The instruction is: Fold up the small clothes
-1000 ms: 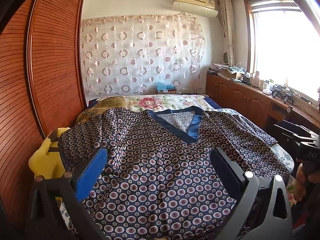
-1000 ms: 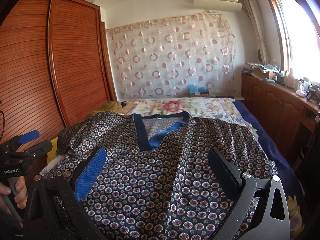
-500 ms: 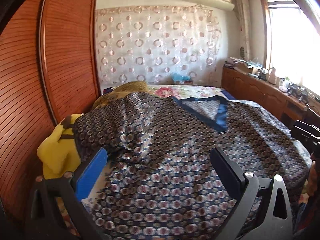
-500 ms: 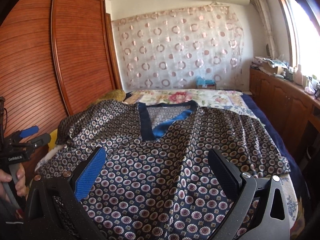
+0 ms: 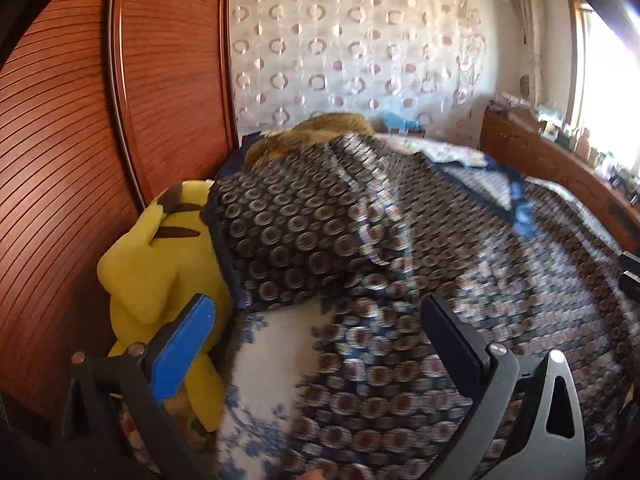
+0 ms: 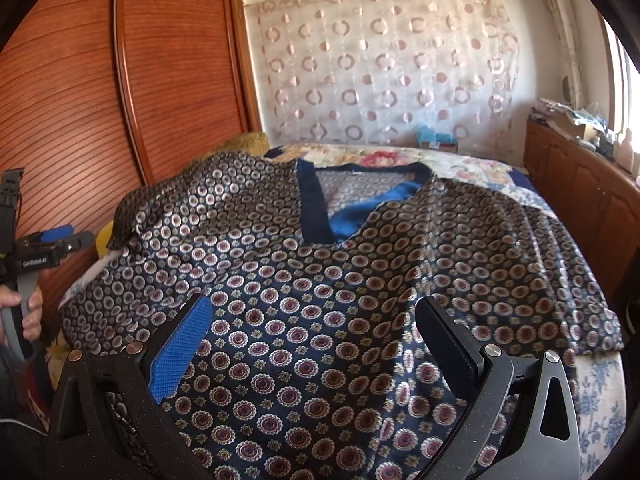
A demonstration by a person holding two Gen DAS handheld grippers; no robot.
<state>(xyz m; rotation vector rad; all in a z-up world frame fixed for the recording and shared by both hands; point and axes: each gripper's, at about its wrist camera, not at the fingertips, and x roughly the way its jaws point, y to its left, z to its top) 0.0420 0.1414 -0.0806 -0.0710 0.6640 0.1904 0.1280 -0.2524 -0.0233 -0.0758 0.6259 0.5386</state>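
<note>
Both the left gripper [image 5: 316, 344] and right gripper [image 6: 312, 340] hang spread and empty over the navy circle-patterned satin top [image 6: 320, 280] on the bed. Its sleeve at the bed's left edge lies bunched against a yellow plush toy [image 5: 160, 264]. That slippery cloth could slide off there.

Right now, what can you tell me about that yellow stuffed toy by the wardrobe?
The yellow stuffed toy is soft plush with dark brown marks near its top. It sits wedged between the slatted wooden wardrobe and the edge of the bed, beside the left gripper. The sleeve of the patterned navy garment drapes against its right side and hides part of it. From the right wrist view only a sliver of yellow shows. Motion blur hides finer detail.
</note>
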